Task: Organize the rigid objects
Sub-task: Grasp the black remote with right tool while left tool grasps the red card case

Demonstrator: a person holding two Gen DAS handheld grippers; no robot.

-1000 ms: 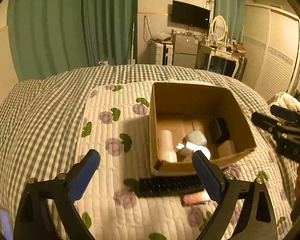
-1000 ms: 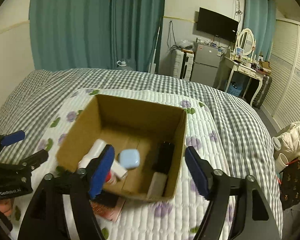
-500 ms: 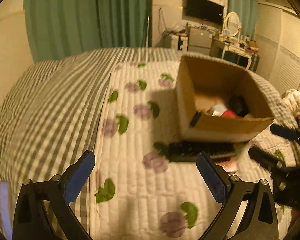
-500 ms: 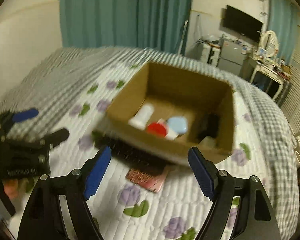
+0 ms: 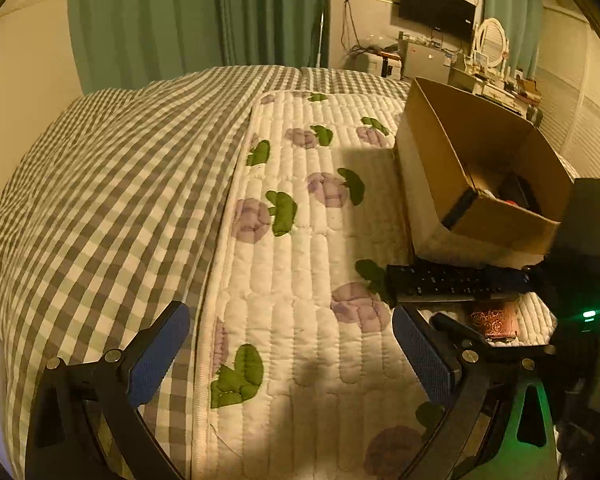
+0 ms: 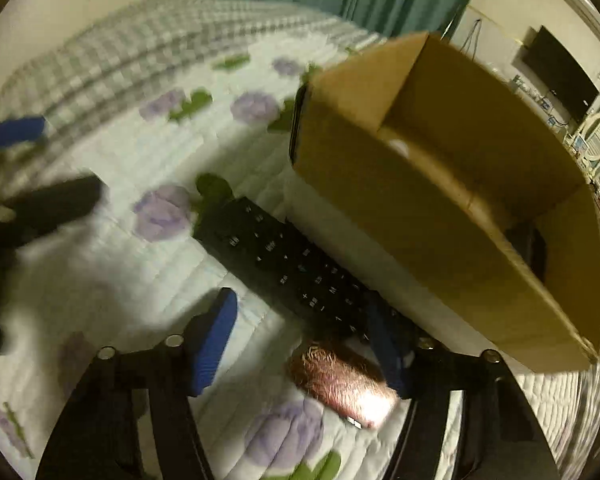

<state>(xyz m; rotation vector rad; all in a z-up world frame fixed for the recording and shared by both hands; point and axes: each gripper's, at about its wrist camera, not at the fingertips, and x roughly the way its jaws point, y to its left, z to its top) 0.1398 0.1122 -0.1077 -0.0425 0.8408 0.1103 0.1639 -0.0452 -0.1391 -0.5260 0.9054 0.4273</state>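
A black remote [image 6: 284, 264] lies on the flowered quilt against the near wall of an open cardboard box [image 6: 440, 200]. A rose-gold patterned case [image 6: 340, 380] lies just in front of the remote's near end. My right gripper [image 6: 300, 340] hangs low over both, and its jaws are closing. The remote's end and the case sit between the blue pads, which do not press on either. My left gripper [image 5: 292, 350] is open over bare quilt, left of the remote [image 5: 452, 282] and the box [image 5: 480, 184]. The box holds several small items, mostly hidden.
A grey checked bedspread [image 5: 120, 184] lies under the white quilt [image 5: 300, 240] and spreads to the left. Green curtains [image 5: 200, 16], a wall television [image 5: 436, 8] and a dressing table stand behind the bed. The right gripper's body [image 5: 580, 260] crowds the right edge of the left wrist view.
Both grippers have come down closer to the quilt. The right one rolled, dropped over the remote's near end and narrowed its jaws. The left one swung left, so the box now sits at its right.
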